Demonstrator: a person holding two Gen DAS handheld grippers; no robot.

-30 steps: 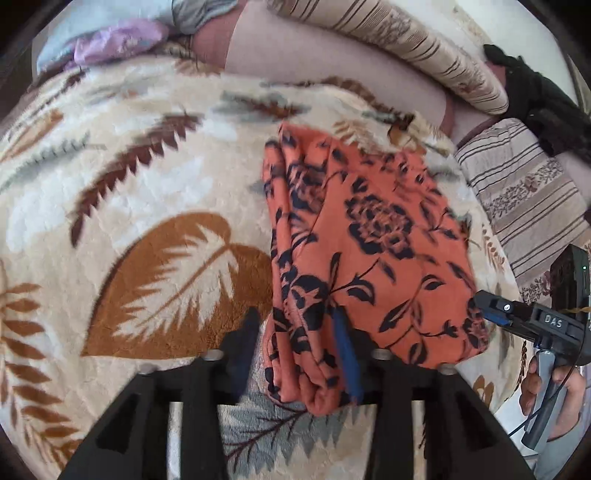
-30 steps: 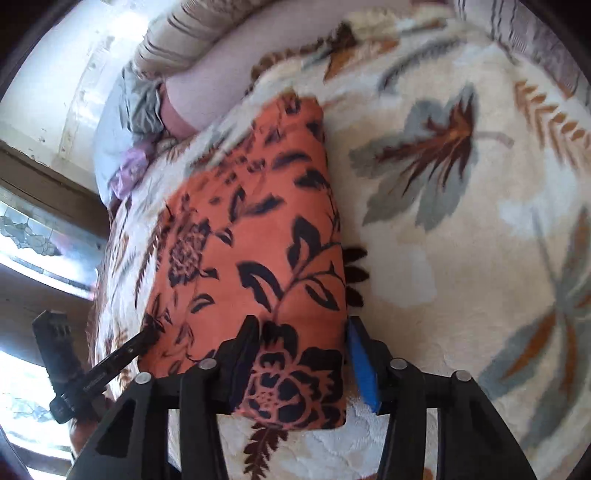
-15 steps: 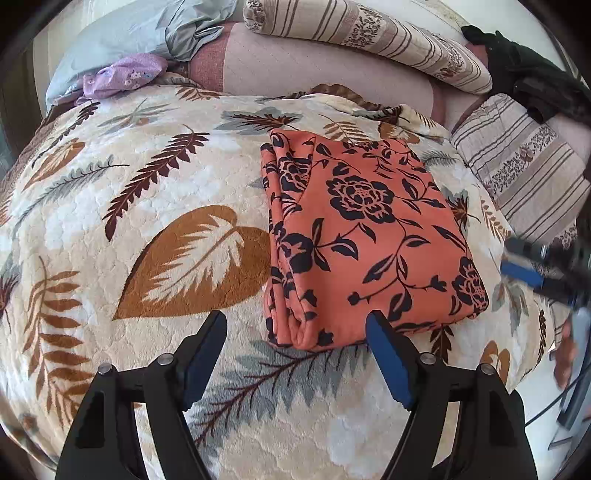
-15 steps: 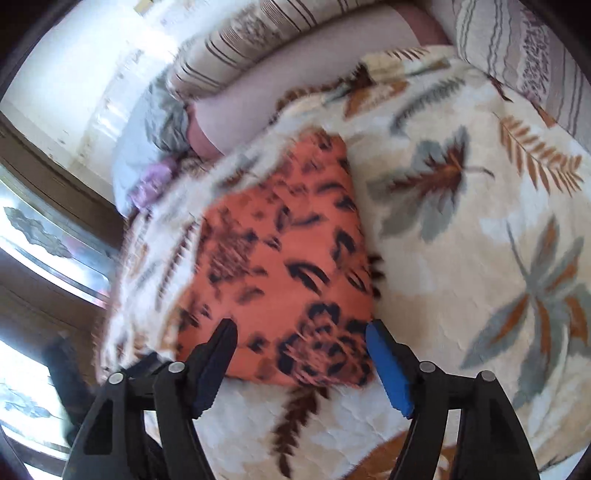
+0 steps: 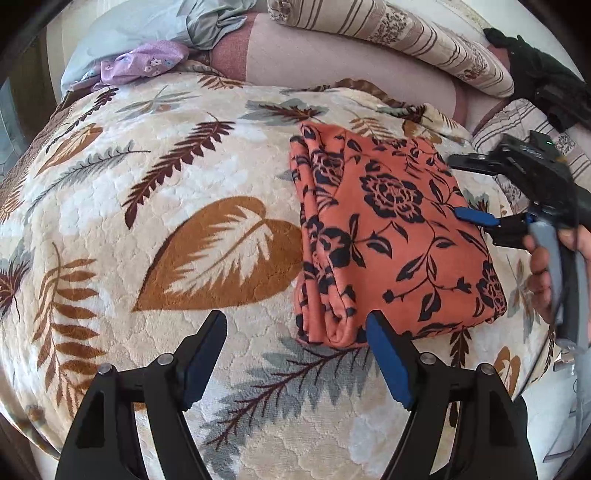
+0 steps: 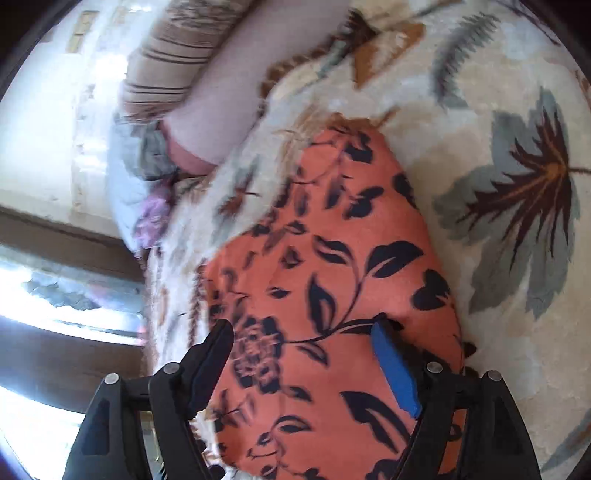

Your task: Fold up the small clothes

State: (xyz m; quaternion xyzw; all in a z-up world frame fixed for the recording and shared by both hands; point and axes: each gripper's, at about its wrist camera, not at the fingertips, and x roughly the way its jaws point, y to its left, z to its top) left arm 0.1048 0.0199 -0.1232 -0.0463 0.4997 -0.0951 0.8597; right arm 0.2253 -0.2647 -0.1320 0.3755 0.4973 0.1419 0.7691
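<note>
An orange garment with a dark floral print point(image 5: 391, 236) lies folded into a rectangle on the leaf-patterned blanket point(image 5: 155, 192). My left gripper point(image 5: 295, 354) is open and empty, just short of the garment's near corner. My right gripper point(image 5: 469, 188) reaches over the garment's right side, open, its blue pad point(image 5: 474, 216) above the cloth. In the right wrist view the garment point(image 6: 332, 295) fills the middle and my right gripper point(image 6: 303, 354) is open over it, holding nothing.
Striped cushions point(image 5: 399, 33) and a pinkish bolster point(image 5: 332, 62) line the far edge. Lilac point(image 5: 144, 62) and pale blue point(image 5: 155, 26) clothes lie at the far left. A dark object point(image 5: 543, 88) sits at the far right. A window point(image 6: 44, 291) is left in the right wrist view.
Both grippers let go of the garment and opened. The left one drew back from the near corner. The right one pulled away, then moved back over the garment's right side.
</note>
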